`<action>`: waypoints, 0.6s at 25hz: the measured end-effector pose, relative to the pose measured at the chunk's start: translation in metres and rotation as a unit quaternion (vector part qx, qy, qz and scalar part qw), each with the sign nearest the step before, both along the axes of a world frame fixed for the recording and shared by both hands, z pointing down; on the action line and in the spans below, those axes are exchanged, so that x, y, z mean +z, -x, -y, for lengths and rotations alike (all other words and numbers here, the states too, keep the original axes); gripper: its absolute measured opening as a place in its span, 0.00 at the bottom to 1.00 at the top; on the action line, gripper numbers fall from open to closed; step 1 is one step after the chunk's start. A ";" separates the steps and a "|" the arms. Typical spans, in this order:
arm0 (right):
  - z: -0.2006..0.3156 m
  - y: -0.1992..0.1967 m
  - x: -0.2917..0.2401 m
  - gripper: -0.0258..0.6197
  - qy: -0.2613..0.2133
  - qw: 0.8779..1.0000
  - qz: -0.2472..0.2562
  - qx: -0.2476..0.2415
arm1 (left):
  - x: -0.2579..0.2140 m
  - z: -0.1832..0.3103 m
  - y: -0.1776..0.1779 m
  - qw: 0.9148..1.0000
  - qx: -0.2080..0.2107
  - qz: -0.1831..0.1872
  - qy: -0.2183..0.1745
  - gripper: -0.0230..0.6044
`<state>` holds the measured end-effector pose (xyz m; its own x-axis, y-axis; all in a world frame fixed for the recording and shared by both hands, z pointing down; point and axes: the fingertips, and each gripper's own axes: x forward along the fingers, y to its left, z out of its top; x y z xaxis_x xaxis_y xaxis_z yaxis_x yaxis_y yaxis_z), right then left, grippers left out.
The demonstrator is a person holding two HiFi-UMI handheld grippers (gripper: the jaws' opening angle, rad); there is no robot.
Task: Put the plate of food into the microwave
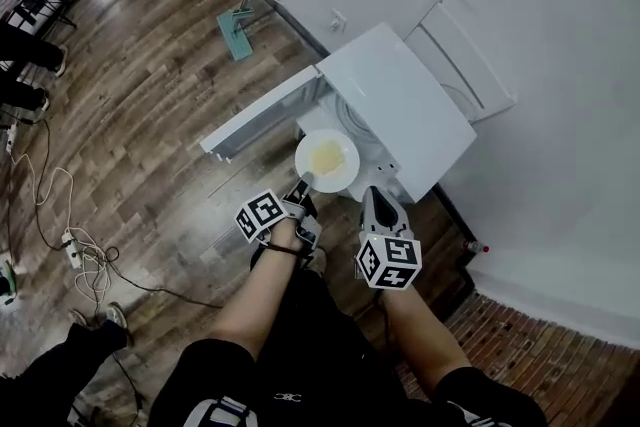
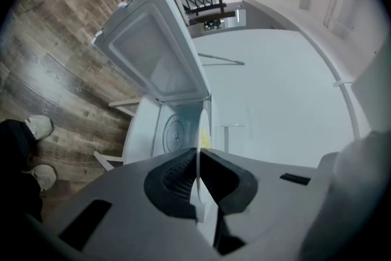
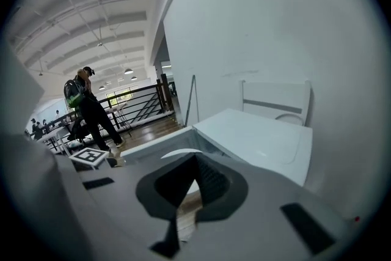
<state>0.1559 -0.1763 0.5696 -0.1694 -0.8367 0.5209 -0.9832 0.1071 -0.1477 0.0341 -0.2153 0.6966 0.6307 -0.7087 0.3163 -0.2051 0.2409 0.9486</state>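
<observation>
The left gripper [image 1: 305,182], fingers clenched on the rim of the plate of food [image 1: 326,158], holds it at the mouth of the open microwave [image 1: 400,100], so the next move is probably a level slide inward, while the right gripper [image 1: 373,197] hangs closed and empty.

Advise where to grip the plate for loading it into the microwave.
Near rim of the plate, approached from the person's side, as the left gripper does: the rim is thin, food fills the centre, the far edge faces the open microwave.
</observation>
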 end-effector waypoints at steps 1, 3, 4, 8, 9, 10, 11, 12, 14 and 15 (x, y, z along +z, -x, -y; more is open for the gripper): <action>0.003 0.002 0.013 0.05 0.006 1.000 -0.001 -0.001 | 0.014 0.005 -0.002 1.000 0.004 0.000 0.002 0.05; 0.012 0.006 0.036 0.05 0.014 1.000 -0.007 -0.008 | 0.040 0.019 -0.007 1.000 0.010 -0.002 0.001 0.06; 0.017 0.009 0.046 0.05 0.016 1.000 -0.011 -0.013 | 0.052 0.026 -0.010 1.000 0.013 -0.002 -0.001 0.06; 0.030 0.015 0.078 0.05 0.025 0.999 -0.022 -0.027 | 0.088 0.058 -0.023 1.000 0.024 -0.006 -0.012 0.05; 0.032 0.015 0.086 0.05 0.029 0.999 -0.024 -0.028 | 0.096 0.066 -0.028 1.000 0.027 -0.008 -0.014 0.06; 0.034 0.015 0.094 0.05 0.034 0.999 -0.026 -0.027 | 0.103 0.074 -0.033 0.999 0.031 -0.010 -0.016 0.06; 0.037 0.014 0.103 0.05 0.038 0.999 -0.028 -0.025 | 0.110 0.082 -0.038 0.999 0.035 -0.011 -0.017 0.06; 0.040 0.012 0.110 0.05 0.043 0.998 -0.030 -0.021 | 0.117 0.090 -0.044 0.999 0.040 -0.013 -0.018 0.05; 0.046 0.009 0.124 0.05 0.049 0.998 -0.035 -0.013 | 0.128 0.106 -0.056 0.998 0.051 -0.014 -0.020 0.06; 0.050 0.008 0.129 0.05 0.051 0.998 -0.038 -0.010 | 0.133 0.113 -0.062 0.998 0.059 -0.013 -0.022 0.06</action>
<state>0.1479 -0.2259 0.6986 -0.1419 -0.7751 0.6157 -0.9899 0.1141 -0.0845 0.0964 -0.3283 0.8293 0.7180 -0.6420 0.2688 -0.2044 0.1747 0.9632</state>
